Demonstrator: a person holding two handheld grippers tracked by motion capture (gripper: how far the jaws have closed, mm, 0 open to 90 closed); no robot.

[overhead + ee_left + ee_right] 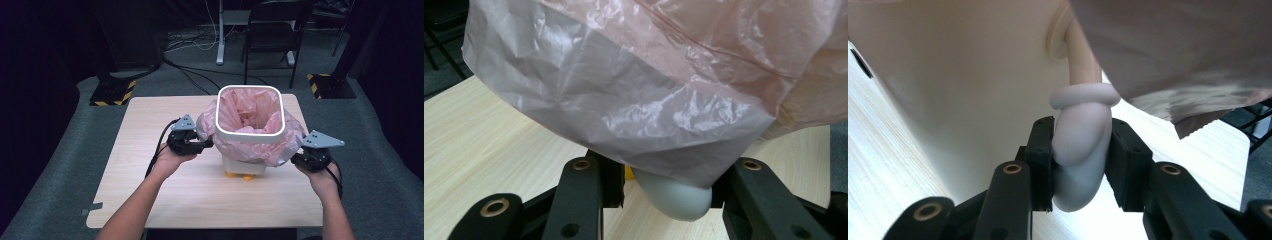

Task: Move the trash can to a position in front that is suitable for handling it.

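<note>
Pink bag [250,112], white bin [243,165]

- The white square plastic bin [248,132] stands on the pale wooden table [150,150], toward its far right.
- The pink crinkled plastic liner bag [247,112] sits inside the bin and hangs over its rim.
- The left gripper [202,145] is at the bin's left side, the right gripper [295,159] at its right.
- A black folding chair [272,30] stands on the floor behind the table.
</note>
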